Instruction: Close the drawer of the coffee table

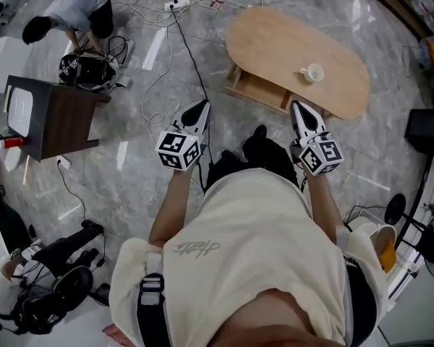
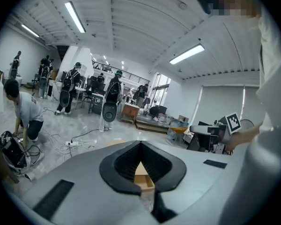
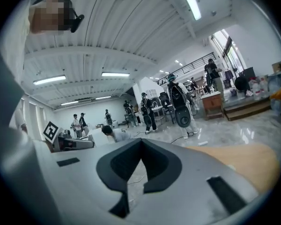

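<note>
1. Head view: a person in a cream shirt (image 1: 253, 251) stands at the near side of the oval wooden coffee table (image 1: 275, 38), which lies in the upper right of the frame.
   - Its drawer (image 1: 264, 91) stands open, sticking out from the table's near edge toward the person, with bare wood showing inside.
   - A white cup (image 1: 312, 72) sits on the tabletop, right of its middle.
   - The left gripper (image 1: 201, 108) hangs at centre-left over the marble floor (image 1: 130, 165), left of the drawer and apart from it.
   - The right gripper (image 1: 298, 108) is at centre-right, its tips lined up with the drawer's right end. I cannot tell whether they touch it.
   - A dark side table (image 1: 58, 118) stands at the left edge.
   - Another person (image 1: 72, 11) crouches in the upper left, near a power strip (image 1: 177, 4) and loose cables.

2. Left gripper view: the jaws are clenched tip to tip with nothing held between them.
   - Through the hollow between the pads, low in the centre, the open drawer's light wood shows.
   - The right gripper's marker cube (image 2: 234, 122) appears at the right side of the frame.

3. Right gripper view: these jaws are also pinched together and empty, and only floor shows through the hollow.
   - The wooden tabletop fills the lower right of the frame.
</note>
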`<state>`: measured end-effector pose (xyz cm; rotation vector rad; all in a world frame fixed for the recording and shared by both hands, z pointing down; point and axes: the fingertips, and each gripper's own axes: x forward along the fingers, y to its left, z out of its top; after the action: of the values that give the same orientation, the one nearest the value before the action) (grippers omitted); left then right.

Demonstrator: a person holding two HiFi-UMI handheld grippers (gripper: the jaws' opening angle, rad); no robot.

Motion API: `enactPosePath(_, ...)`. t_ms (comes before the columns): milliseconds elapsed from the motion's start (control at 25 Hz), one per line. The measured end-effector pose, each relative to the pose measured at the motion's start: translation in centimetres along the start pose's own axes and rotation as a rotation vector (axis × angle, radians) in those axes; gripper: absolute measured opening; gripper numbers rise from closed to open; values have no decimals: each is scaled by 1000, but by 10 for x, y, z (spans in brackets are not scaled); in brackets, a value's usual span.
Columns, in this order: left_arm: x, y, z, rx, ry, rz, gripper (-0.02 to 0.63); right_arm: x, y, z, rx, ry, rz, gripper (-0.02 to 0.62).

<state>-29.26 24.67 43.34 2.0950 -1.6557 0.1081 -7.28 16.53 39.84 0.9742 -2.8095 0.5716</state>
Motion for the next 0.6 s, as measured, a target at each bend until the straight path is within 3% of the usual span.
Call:
enactPosePath(120,22,-17,6,30,12,-35,5,-2,-16,-7,-47,9,-10,-6)
enactPosePath(280,42,-28,25,75,20,-46,5,6,-36,-6,-16,-13,-10,-6)
enactPosePath(480,64,-25,48,119,41,-31,5,23,-60,24,-28,-60,1,-6)
enactPosePath(600,86,-28,62,120,38,-19,5,27,-81,36,-105,-47,7,-6)
